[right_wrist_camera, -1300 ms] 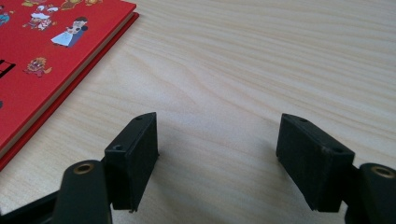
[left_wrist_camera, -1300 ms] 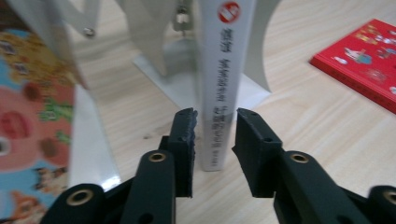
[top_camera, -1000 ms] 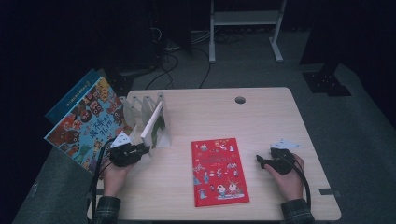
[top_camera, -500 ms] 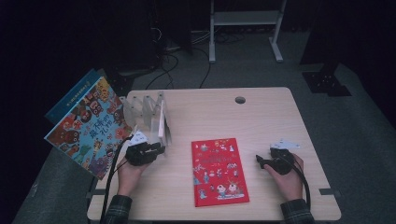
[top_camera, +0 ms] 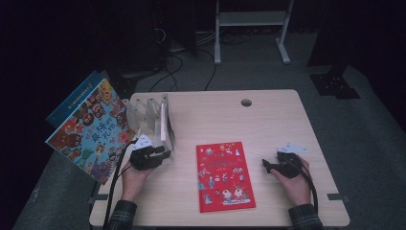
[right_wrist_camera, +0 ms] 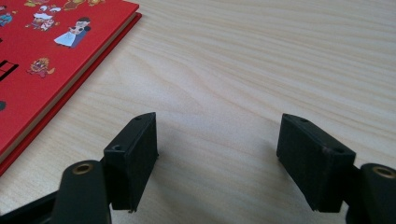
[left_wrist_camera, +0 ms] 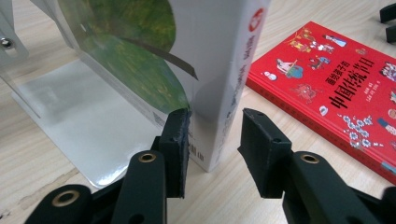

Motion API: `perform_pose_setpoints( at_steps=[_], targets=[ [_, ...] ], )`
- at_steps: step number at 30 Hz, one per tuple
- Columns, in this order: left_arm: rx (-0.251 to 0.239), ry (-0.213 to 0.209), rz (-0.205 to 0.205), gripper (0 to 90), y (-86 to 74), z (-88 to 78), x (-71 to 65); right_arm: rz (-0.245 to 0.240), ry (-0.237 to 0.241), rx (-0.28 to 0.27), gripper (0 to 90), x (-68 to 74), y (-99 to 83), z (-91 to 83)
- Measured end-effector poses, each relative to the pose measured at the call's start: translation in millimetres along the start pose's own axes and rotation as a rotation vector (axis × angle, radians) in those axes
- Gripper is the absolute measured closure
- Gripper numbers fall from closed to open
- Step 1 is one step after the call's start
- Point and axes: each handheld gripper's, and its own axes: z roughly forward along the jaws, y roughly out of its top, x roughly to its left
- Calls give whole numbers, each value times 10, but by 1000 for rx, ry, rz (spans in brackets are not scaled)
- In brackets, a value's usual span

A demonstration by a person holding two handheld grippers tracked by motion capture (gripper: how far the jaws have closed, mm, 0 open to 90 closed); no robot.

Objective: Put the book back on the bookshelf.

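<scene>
Left gripper view: left hand-held gripper has just been opening, jaws straddling the upright white-spined picture book in the clear acrylic rack on the wooden desk; one pad touching, other clear. Right hand-held gripper gapes empty.

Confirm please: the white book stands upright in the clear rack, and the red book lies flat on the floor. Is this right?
Not quite. The red book lies flat on the table, not on the floor; the high view shows this. The white book does stand upright in the clear rack.
</scene>
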Motion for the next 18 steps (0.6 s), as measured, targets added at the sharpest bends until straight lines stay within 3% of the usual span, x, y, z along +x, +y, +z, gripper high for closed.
perform_pose_setpoints(
  at_steps=[9,11,18],
  targets=[
    [34,29,37,473,-63,-79,-18,1,2,1,258,2,-2,-1],
    [64,53,48,456,-75,-66,-11,3,1,4,240,4,1,4],
    [46,54,21,430,-76,-80,11,8,-4,8,222,5,3,7]
  ],
)
